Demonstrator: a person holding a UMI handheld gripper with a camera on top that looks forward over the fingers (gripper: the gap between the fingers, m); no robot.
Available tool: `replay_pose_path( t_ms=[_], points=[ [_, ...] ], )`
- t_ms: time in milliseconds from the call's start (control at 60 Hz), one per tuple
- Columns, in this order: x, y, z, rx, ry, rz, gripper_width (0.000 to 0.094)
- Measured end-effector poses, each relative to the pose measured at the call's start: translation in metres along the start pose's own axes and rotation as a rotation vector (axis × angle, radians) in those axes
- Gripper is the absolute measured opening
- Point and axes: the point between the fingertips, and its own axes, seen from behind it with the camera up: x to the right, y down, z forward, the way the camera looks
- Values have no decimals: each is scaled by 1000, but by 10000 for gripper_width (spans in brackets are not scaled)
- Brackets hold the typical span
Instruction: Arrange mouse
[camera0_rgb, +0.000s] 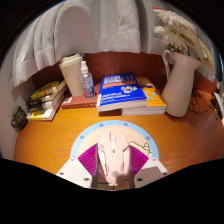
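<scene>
A pale pink-white mouse sits between my gripper's two fingers, its nose pointing away from me. Both magenta pads press against its sides, so the gripper is shut on it. It is held just above the wooden desk. Under and ahead of the mouse lies a round light-blue mat with an orange rim. The mouse's underside and rear are hidden by the fingers.
Beyond the mat lie stacked blue books. A beige vase with dried grass stands to the right. A small bottle and a white box stand at the back left, with more books further left. Curtains hang behind.
</scene>
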Motion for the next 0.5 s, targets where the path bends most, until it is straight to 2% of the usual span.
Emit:
replay_pose_path(
  t_ms=[233, 350, 450, 500],
  points=[
    [0, -1, 3, 9, 38, -4, 561],
    [-12, -2, 2, -1, -12, 26, 772],
    [-7, -7, -14, -11, 22, 2, 849],
    [-6, -15, -34, 8, 41, -8, 842]
  ],
)
